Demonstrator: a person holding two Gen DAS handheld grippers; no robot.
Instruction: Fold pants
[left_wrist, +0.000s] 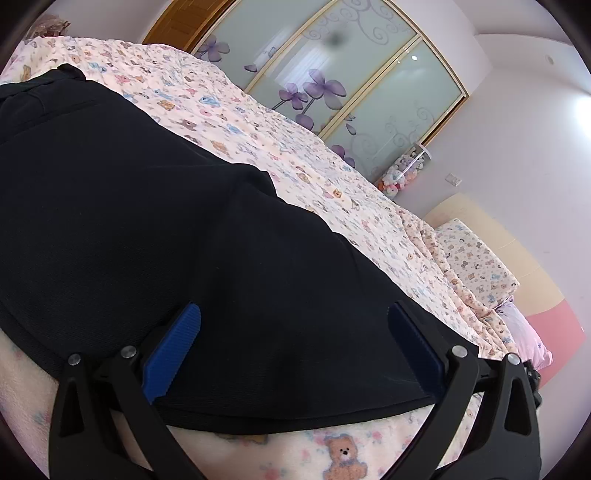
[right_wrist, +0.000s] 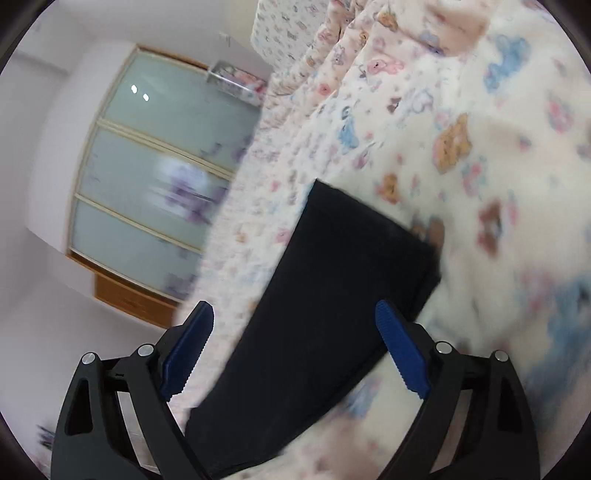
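Black pants (left_wrist: 147, 221) lie spread on a bed with a pale teddy-bear print blanket (left_wrist: 295, 147). In the left wrist view my left gripper (left_wrist: 295, 321) is open, its blue pads over the near edge of the pants, with nothing between them gripped. In the right wrist view a narrower stretch of the pants (right_wrist: 332, 295), a leg with its end at the far side, lies on the blanket (right_wrist: 461, 147). My right gripper (right_wrist: 295, 317) is open above it, holding nothing. This view is motion-blurred.
A wardrobe with frosted sliding doors and purple flower prints (left_wrist: 332, 85) stands beyond the bed, also in the right wrist view (right_wrist: 155, 177). Stuffed toys (left_wrist: 399, 173) sit by the wall. A pillow (left_wrist: 476, 258) lies at the bed's head.
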